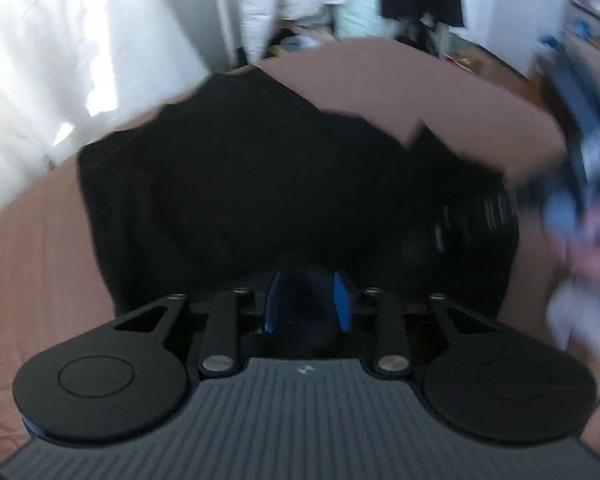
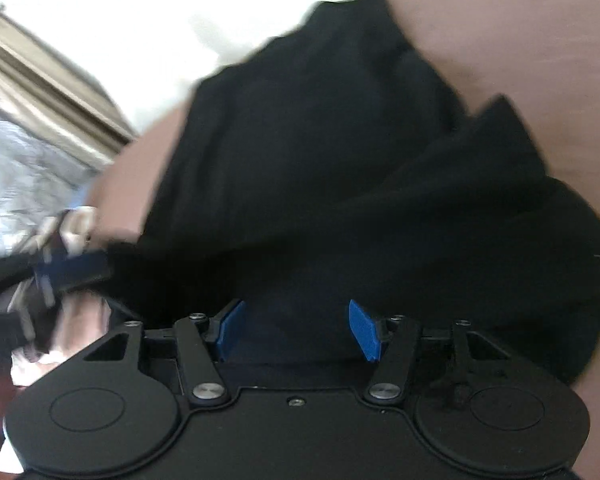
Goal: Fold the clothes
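The black garment lies spread on the pink-brown bed, partly bunched at the near edge. The left gripper is clenched on a fold of its cloth. The right gripper stands wider, with cloth between its pads; whether it grips cannot be told. The cloth appears soft, light and limp. Take hold at hems or corners.

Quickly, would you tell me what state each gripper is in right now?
Left gripper: shut on the black garment.
Right gripper: jaws apart with black cloth between them; grip cannot be told.
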`<state>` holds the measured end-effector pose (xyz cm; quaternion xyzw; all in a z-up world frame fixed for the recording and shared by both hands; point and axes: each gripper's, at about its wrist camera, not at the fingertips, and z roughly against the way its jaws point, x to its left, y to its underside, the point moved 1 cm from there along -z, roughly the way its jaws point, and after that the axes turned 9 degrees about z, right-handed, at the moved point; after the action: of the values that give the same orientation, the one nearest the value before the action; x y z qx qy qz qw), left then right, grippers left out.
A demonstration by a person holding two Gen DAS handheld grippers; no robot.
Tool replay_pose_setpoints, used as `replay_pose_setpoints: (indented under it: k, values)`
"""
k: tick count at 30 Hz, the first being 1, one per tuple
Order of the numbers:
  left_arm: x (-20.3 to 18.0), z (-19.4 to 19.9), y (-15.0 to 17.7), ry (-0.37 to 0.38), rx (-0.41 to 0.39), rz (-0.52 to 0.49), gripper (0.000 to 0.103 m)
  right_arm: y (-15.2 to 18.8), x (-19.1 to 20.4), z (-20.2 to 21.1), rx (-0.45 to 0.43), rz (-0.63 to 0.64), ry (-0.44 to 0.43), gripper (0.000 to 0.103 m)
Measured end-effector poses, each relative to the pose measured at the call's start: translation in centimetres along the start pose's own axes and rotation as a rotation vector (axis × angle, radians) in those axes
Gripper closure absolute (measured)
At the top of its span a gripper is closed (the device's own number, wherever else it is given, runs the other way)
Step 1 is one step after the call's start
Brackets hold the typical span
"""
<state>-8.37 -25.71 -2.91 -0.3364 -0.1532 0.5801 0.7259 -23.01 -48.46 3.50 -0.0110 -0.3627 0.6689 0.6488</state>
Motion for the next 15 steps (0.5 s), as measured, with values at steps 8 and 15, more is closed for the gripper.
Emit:
replay_pose_setpoints:
  k: [8, 15]
  values:
    - [6.0, -3.1, 4.6, -0.07, 0.098, 0.17, 0.045, -0.4, 2.8, 0.5, -0.113, 0.092, -0.116, 0.04]
    - [5.4, -3.9, 6.0, -0.2, 0.089, 0.04, 0.031, 2.4, 12.2, -3.6, -0.115, 0.696, -0.1, 0.038]
